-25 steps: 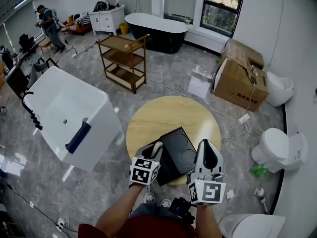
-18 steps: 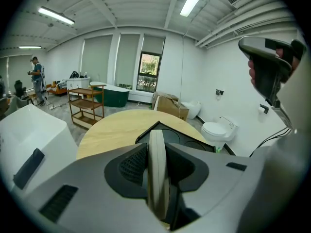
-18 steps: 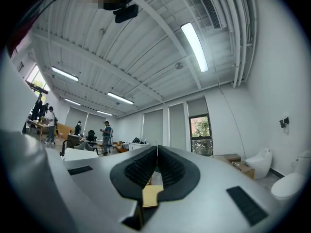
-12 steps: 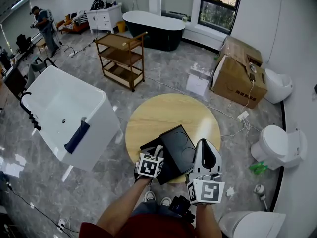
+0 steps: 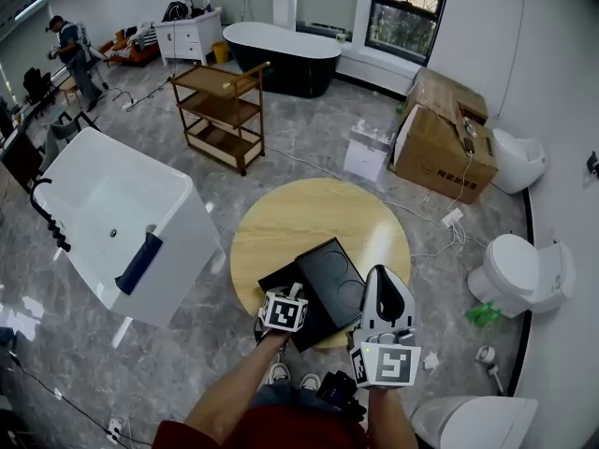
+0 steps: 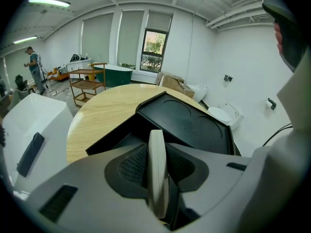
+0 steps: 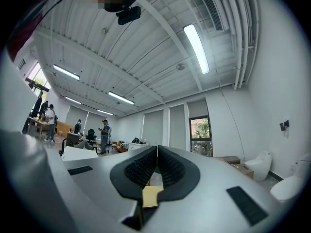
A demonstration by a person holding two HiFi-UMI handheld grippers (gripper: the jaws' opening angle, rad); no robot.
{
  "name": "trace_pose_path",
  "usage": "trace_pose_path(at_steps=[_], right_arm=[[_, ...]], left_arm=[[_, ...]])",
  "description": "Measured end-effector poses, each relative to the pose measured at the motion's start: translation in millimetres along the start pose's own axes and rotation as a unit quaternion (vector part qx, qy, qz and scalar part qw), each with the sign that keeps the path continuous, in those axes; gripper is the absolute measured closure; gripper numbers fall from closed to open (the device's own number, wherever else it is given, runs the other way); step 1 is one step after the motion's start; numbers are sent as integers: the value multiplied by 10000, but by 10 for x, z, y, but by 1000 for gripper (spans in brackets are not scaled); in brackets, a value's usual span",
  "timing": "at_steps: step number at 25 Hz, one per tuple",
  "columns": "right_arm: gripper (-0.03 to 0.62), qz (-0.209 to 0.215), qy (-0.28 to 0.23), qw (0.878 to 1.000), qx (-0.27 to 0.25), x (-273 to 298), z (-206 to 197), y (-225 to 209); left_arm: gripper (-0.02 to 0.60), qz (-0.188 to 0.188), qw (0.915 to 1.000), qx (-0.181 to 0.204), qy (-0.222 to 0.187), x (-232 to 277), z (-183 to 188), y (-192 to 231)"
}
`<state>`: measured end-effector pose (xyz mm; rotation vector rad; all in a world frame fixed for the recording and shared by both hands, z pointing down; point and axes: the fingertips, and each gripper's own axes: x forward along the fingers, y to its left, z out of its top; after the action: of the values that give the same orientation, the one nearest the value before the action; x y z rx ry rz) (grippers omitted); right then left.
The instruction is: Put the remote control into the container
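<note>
On the round wooden table (image 5: 299, 215) lies a black container (image 5: 323, 283), its lid with two round recesses (image 6: 192, 123) folded open. My left gripper (image 5: 291, 295) is at the container's near left edge, shut on a slim white remote control (image 6: 157, 171) held edge-on between its dark pads. The remote points toward the container's open part (image 6: 114, 142). My right gripper (image 5: 386, 277) hovers at the container's near right side; in the right gripper view it (image 7: 156, 155) points up at the ceiling, jaws shut with nothing between them.
A white bathtub (image 5: 112, 213) stands left of the table. A toilet (image 5: 519, 269) is at the right, and a second one (image 5: 473, 424) near my right. Farther off are a wooden cart (image 5: 220, 110), a cardboard box (image 5: 440, 143), a black tub (image 5: 281, 54) and a person (image 5: 67, 45).
My left gripper has moved right and forward with the remote, from beside the container to its near edge. The right gripper has barely shifted.
</note>
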<state>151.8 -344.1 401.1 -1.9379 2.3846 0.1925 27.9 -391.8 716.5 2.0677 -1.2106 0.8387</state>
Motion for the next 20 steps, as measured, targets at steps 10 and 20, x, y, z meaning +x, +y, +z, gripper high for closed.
trace_pose_path(at_steps=[10,20], right_arm=[[572,-20,80,10000,-41,-7,-64,-19],[572,35,115,9999,-44,38,-69,26]], left_arm=[[471,100,9990,139,422,218,-171,20],[471,48,9988,230,428,249,-170,-19]])
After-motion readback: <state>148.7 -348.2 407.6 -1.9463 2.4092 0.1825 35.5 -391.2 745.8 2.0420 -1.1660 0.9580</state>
